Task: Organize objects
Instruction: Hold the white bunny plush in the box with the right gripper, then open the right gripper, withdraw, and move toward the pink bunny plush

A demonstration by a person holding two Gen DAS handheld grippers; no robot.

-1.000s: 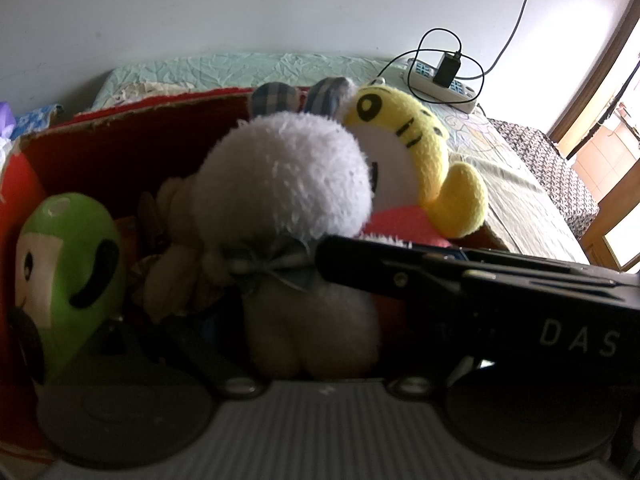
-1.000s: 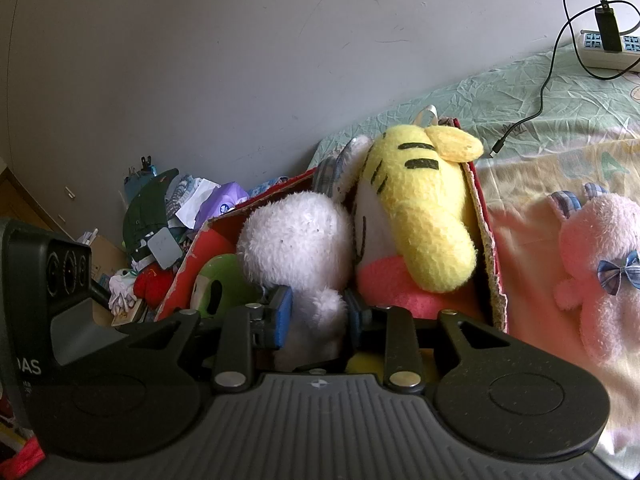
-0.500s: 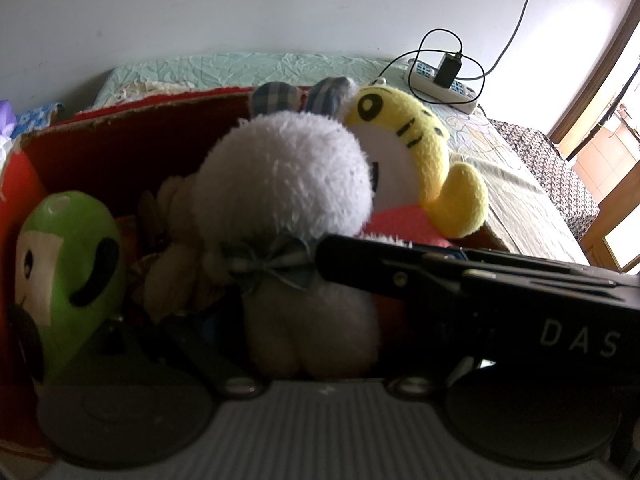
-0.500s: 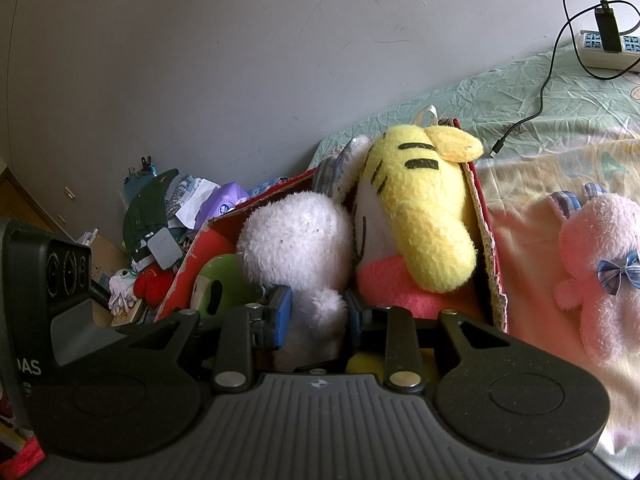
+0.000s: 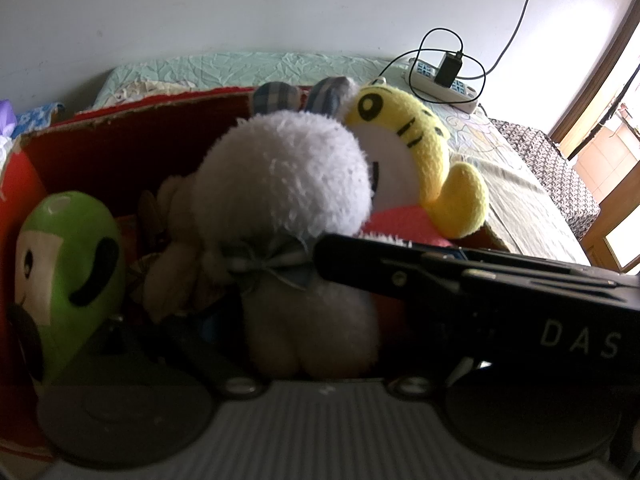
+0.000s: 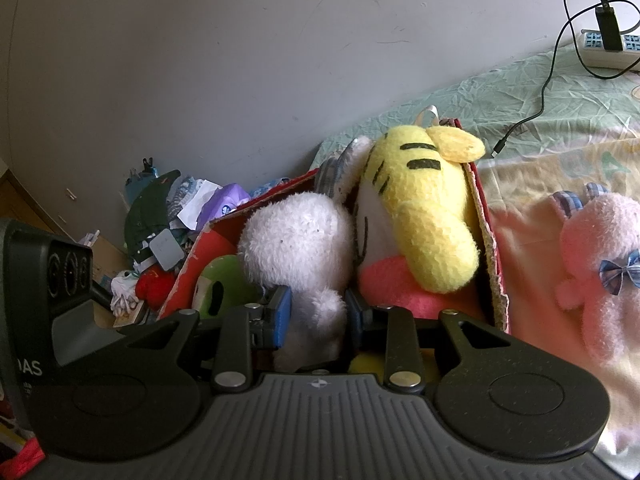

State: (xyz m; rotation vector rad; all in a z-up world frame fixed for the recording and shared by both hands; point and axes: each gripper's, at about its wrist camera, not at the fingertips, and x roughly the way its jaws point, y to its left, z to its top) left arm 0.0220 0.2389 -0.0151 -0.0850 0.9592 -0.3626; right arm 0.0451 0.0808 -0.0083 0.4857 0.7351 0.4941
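The right gripper (image 6: 316, 314) is clasping the white plush (image 6: 298, 240) in the nearly full red box (image 6: 486, 232); the pink plush (image 6: 600, 264) beside it is waiting outside, and the left gripper's state is hidden.

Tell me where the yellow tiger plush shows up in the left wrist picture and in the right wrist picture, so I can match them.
Left wrist view: the yellow tiger plush sits upper right of centre, behind the white plush, face toward the camera.
Right wrist view: it is centre right, leaning against the box's right wall, seen from the back and side.
Shared landmark: the power strip on the bed behind.
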